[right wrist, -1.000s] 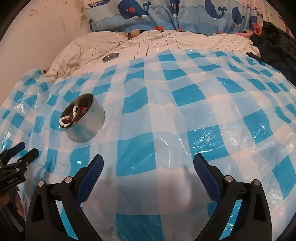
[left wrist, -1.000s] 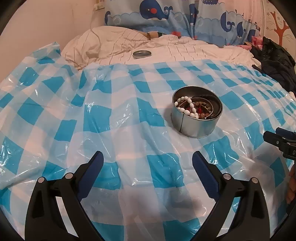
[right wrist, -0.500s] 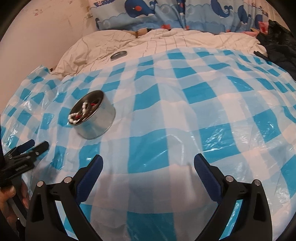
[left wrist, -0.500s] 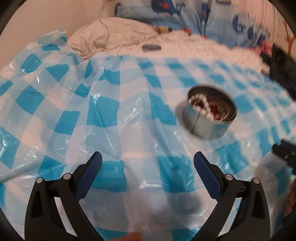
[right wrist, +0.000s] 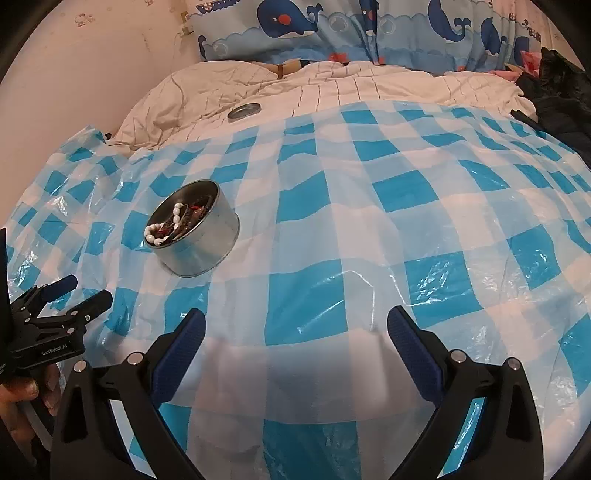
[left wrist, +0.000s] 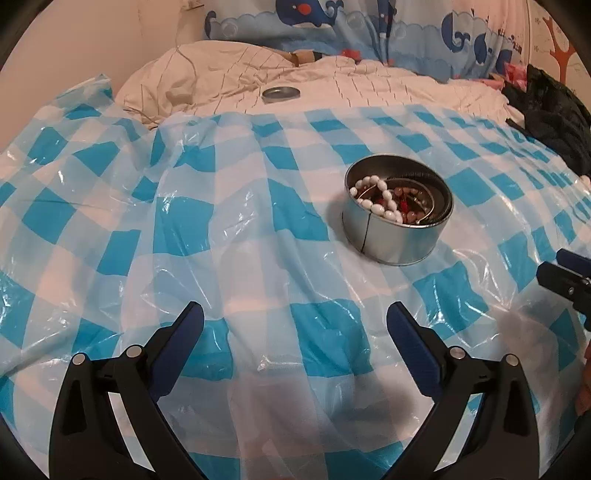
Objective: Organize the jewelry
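A round silver tin (left wrist: 397, 232) stands on the blue-and-white checked plastic sheet (left wrist: 207, 236), ahead and right of my left gripper (left wrist: 295, 325). A white bead bracelet (left wrist: 373, 201), red and brown beads and a metal bangle lie inside it. The left gripper is open and empty, well short of the tin. In the right wrist view the same tin (right wrist: 199, 243) sits far left, and my right gripper (right wrist: 295, 325) is open with nothing between its fingers. The tin's lid (left wrist: 280, 93) lies on the striped cream bedding beyond the sheet.
The sheet covers a bed with cream striped bedding (right wrist: 332, 88) and a whale-print curtain (right wrist: 369, 33) behind. Dark clothing (left wrist: 554, 118) lies at the right edge. A wall (right wrist: 92, 74) runs along the left. A hand (right wrist: 22, 398) holds the left gripper.
The left wrist view swung left and then settled back, with the tin now a little farther right and lower than one second ago. The right gripper crept forward, so the tin sits more inward in its view.
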Demonstrator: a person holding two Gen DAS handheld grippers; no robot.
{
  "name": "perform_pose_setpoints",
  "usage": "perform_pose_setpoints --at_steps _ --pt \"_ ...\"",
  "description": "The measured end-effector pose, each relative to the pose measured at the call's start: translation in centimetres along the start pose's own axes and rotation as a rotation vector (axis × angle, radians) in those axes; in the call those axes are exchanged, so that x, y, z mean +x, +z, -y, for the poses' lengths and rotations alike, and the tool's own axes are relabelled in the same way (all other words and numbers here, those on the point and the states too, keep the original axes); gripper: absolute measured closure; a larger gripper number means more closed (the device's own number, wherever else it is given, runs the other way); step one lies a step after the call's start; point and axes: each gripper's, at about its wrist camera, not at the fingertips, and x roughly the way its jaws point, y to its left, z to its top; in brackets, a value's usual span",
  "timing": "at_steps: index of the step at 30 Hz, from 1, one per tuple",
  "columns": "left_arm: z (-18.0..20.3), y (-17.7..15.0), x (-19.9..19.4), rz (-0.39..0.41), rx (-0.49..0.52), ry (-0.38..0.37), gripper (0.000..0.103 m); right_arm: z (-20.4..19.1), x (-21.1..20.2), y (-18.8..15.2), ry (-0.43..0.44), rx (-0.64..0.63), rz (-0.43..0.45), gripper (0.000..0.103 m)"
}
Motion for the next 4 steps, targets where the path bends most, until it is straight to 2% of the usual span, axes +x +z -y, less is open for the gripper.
perform_pose_setpoints --at_steps 4 --pt "-0.20 0.08 0.25 -0.012 -0.001 0.012 0.008 0.25 0.21 0.10 -0.019 0.000 -0.005 0.008"
